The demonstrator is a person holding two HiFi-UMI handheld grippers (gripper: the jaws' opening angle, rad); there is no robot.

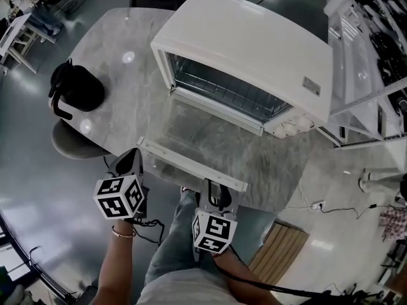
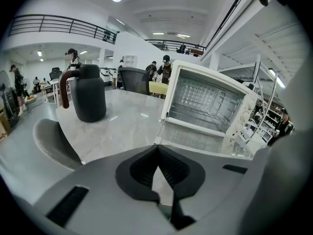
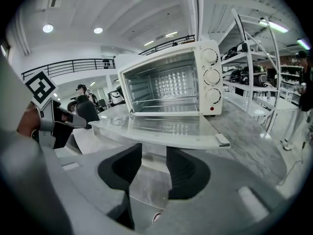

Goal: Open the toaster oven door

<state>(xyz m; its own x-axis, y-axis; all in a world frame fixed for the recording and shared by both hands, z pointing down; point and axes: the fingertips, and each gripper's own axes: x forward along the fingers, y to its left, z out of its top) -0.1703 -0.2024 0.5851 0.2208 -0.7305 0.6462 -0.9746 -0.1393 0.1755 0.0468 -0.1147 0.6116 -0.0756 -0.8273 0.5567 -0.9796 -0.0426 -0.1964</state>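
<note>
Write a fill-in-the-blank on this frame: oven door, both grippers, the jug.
The toaster oven door is already ___.
The left gripper is ___, its jaws meeting at the tips.
The right gripper is ___, its jaws standing apart.
The jug on the table is ___ in colour.
Missing words: open; shut; open; black.

The left gripper [image 2: 157, 151] had its jaws closed tip to tip, holding nothing. Beyond it, the toaster oven [image 2: 208, 99] stood with its door [image 2: 195, 140] lying flat. A black jug [image 2: 89, 93] stood well to its left.
</note>
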